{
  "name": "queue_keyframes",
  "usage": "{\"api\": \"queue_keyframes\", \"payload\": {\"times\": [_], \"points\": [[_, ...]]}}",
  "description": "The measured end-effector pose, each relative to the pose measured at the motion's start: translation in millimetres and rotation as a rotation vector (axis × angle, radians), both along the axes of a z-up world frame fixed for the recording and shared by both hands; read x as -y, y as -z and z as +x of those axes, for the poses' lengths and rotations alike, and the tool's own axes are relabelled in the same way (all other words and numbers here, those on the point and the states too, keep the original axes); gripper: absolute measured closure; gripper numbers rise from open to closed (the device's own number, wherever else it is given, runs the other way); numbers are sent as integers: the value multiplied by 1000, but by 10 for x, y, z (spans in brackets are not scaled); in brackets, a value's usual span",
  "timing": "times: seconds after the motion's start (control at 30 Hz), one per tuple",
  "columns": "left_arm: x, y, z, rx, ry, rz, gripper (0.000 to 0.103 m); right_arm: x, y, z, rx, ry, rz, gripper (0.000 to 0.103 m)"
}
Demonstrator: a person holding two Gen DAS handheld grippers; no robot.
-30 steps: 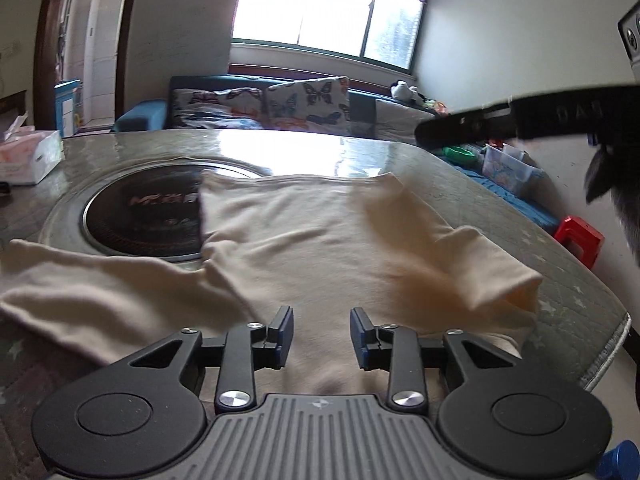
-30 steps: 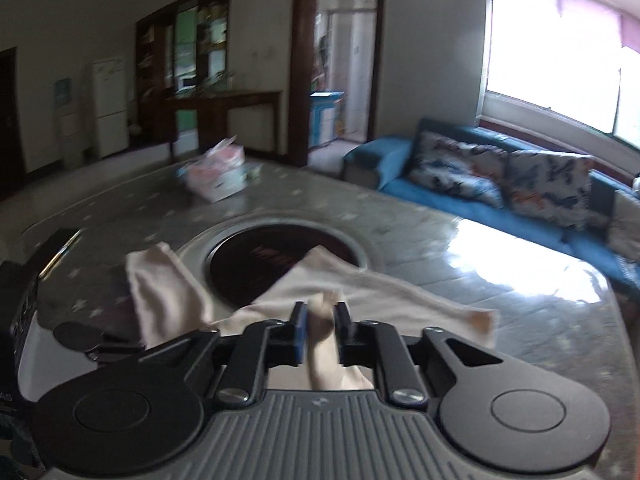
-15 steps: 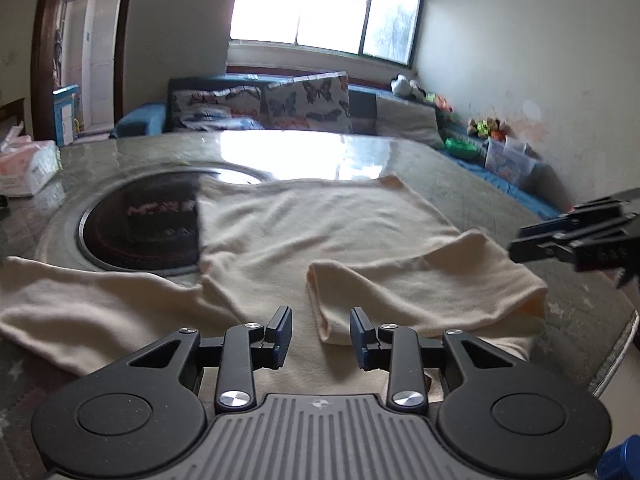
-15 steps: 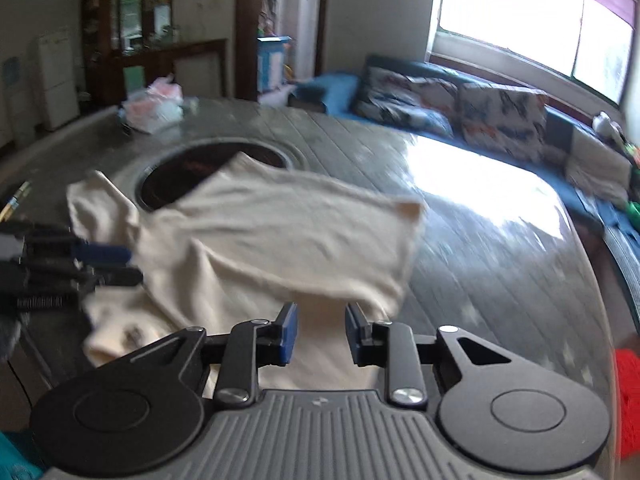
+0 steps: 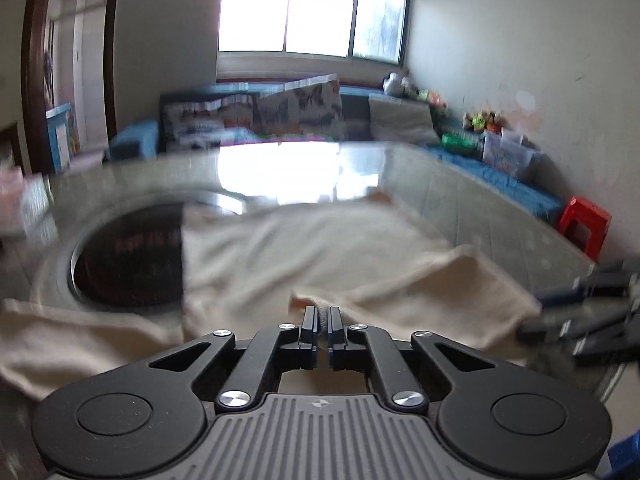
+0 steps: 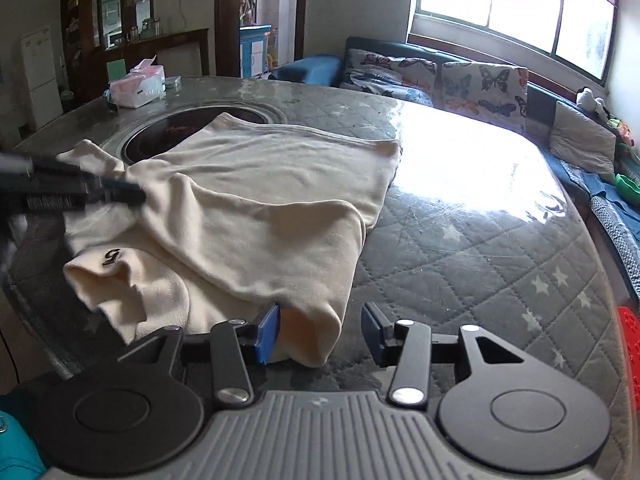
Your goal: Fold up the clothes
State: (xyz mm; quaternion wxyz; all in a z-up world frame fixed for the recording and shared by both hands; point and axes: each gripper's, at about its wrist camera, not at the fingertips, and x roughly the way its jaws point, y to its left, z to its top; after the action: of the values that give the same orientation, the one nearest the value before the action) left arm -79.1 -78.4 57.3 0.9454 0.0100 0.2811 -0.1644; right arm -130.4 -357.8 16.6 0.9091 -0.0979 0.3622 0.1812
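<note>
A cream long-sleeved shirt (image 5: pixel 320 248) lies spread on the table, one sleeve folded across its body. In the left wrist view my left gripper (image 5: pixel 322 314) is shut, its tips pinching the end of that folded sleeve; the picture is blurred. The right wrist view shows it (image 6: pixel 136 196) at the left, with the shirt (image 6: pixel 272 184) tented up at its tip. My right gripper (image 6: pixel 320 320) is low at the shirt's near corner. Its jaws are opening, a fold of cloth lies between them, and the right pad stands clear of it. It also shows at the right edge (image 5: pixel 530 318).
The table (image 6: pixel 480 240) has a grey quilted cover under clear film. A dark round hob (image 6: pixel 160 132) is set into it, partly under the shirt. A tissue box (image 6: pixel 136 88) stands at the far side. A sofa (image 6: pixel 440 76) and a red stool (image 5: pixel 584 224) stand beyond.
My left gripper has shut on the sleeve end and lifted slightly. My right gripper let go of the sleeve, dropped to the shirt's near corner and spread its jaws wider.
</note>
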Motion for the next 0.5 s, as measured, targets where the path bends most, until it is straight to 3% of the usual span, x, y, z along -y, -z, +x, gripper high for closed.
{"api": "queue_keyframes", "payload": {"times": [0.2, 0.33, 0.5], "points": [[-5, -451, 34, 117, -2, -33, 99, 55, 78, -33, -1, 36, -15, 52], [-106, -386, 18, 86, -21, -32, 99, 97, 76, -104, 27, 50, -54, 50], [-294, -48, -35, -19, -80, -7, 99, 169, 75, -136, 19, 57, -45, 47]]}}
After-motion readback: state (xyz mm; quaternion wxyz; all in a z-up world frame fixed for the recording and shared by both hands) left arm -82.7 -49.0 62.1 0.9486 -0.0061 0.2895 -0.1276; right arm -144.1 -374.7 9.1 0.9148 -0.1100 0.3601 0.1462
